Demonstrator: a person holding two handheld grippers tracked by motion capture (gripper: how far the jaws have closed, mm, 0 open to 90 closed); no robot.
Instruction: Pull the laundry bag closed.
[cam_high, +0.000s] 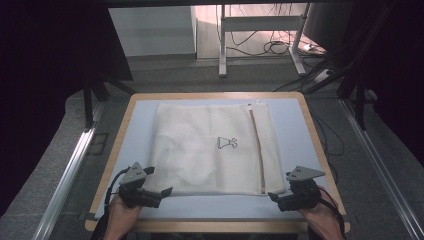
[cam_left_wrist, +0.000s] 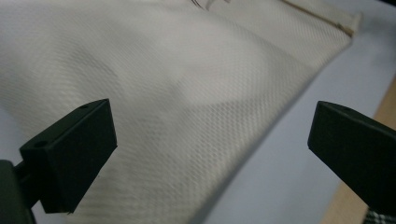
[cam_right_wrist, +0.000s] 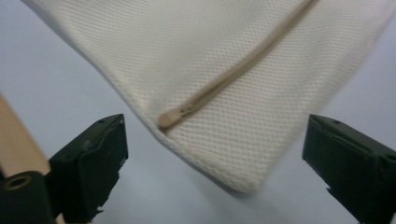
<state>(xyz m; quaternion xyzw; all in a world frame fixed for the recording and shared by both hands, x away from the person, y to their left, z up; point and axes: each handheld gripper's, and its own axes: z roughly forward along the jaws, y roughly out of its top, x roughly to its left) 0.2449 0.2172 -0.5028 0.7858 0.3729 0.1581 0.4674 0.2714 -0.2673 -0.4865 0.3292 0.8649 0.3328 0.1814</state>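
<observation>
On the desk (cam_high: 140, 120), with its pale blue top and wooden rim, a cream mesh laundry bag (cam_high: 200, 150) lies flat and spread out, taking up most of the middle. A tan zipper (cam_high: 257, 150) runs from far to near along its right side, and a small black printed mark (cam_high: 227, 143) sits near the centre. At the near left corner of the bag, the left hand-held gripper (cam_high: 165, 191) rests low with its jaws spread wide; in the left gripper view the mesh (cam_left_wrist: 196, 107) lies ahead of them, and nothing is pinched. At the near right corner, the right hand-held gripper (cam_high: 274, 197) also stands spread, with the corner and the zipper's end (cam_right_wrist: 169, 117) lying just ahead of the jaws, untouched. Judging by this, the work is at its very start: both hands are lined up on the near corners, but no grasp has been made, and lifting or folding the bag all remains to be done.
</observation>
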